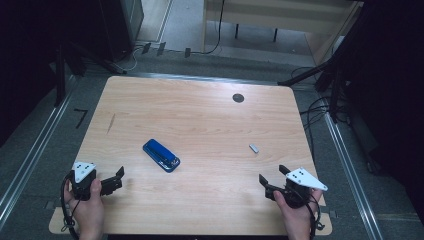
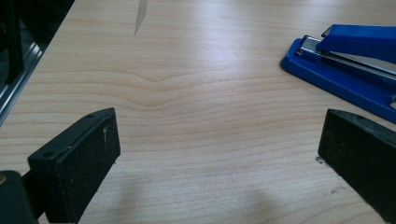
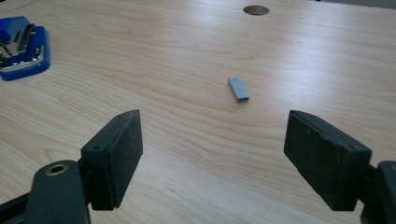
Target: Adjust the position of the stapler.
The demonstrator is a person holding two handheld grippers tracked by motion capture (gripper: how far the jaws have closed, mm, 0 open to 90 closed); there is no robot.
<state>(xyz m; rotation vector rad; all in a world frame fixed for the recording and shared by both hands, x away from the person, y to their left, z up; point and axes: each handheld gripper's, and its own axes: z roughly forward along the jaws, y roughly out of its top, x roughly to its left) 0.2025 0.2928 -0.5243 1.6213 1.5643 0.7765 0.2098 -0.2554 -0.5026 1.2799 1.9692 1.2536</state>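
Near the middle of the desk, a little toward its left edge and near side, lies a glossy blue plastic stapler, long and flat with rounded ends, set at a slant to the desk's edges. In the left gripper view its upper arm stands raised off the base and a bright metal channel shows between the two parts. Toward the right edge, well apart from the stapler, rests a small grey metal strip of staples, a short straight bar with a dull sheen, lying flat on the wood.

The desk is a pale wood-grain board with rounded corners and a smooth matt face; a round dark cable hole sits near its far edge, and a thin dark streak marks the wood toward the left edge.

At the near left corner a hand holds the left gripper, its black blocky jaws wide apart with bare wood between them; the rough flat pads touch nothing. At the near right corner the right gripper also has its jaws spread wide and empty, the staple strip lying beyond them.
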